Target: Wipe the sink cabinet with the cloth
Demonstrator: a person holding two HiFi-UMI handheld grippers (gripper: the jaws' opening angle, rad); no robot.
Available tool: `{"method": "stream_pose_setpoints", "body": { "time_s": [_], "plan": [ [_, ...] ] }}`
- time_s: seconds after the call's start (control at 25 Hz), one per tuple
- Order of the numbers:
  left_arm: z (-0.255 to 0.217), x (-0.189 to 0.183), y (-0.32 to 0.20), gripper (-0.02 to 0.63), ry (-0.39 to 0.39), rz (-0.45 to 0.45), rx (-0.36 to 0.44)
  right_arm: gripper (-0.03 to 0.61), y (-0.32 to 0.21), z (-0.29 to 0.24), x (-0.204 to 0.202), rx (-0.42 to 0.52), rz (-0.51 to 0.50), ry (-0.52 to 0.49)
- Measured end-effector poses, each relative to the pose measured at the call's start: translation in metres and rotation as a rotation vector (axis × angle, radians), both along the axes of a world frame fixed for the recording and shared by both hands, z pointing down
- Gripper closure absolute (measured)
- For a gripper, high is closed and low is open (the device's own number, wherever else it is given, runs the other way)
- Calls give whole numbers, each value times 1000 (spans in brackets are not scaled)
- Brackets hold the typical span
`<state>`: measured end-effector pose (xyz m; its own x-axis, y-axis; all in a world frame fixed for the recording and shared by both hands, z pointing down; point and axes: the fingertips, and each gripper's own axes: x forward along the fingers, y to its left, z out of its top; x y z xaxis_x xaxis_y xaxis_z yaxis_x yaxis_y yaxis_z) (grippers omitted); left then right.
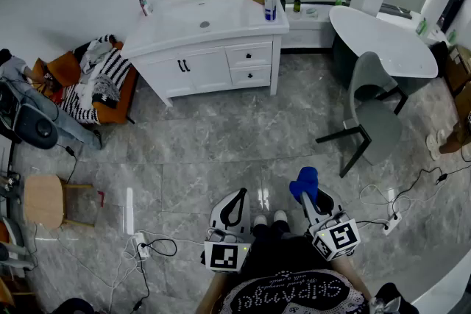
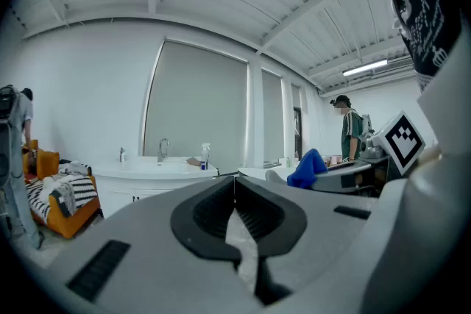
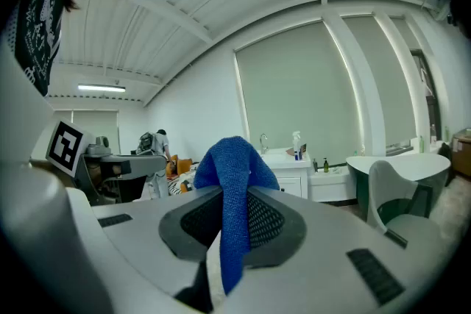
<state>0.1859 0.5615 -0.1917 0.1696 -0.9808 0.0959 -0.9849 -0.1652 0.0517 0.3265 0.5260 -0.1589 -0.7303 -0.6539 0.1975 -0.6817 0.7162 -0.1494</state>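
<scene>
Blue cloth [image 3: 232, 173] was clamped in the right gripper [image 3: 234, 213], well short of the sink cabinet [image 1: 210, 73]. Its long axis ran along the jaws, with the bunched end toward the cabinet. Left gripper [image 2: 235, 195] jaws were together and empty. The label on the spray bottle [image 1: 270, 5], on the cabinet top, was unreadable.

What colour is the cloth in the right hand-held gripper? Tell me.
The cloth is blue; the right gripper view shows it best.
</scene>
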Motion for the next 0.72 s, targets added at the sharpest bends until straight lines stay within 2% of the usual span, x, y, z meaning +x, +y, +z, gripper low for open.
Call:
{"method": "stream_pose_setpoints", "body": {
  "time_s": [0.2, 0.48, 0.72],
  "plan": [
    [-4, -2, 9, 609, 22, -13, -2, 520, 11, 0, 0, -8, -6, 0],
    [-3, -6, 17, 607, 15, 5, 2, 520, 22, 9, 0, -29, -3, 5],
    [-1, -19, 26, 607, 10, 4, -3, 520, 28, 13, -8, -65, -6, -71]
  ]
}}
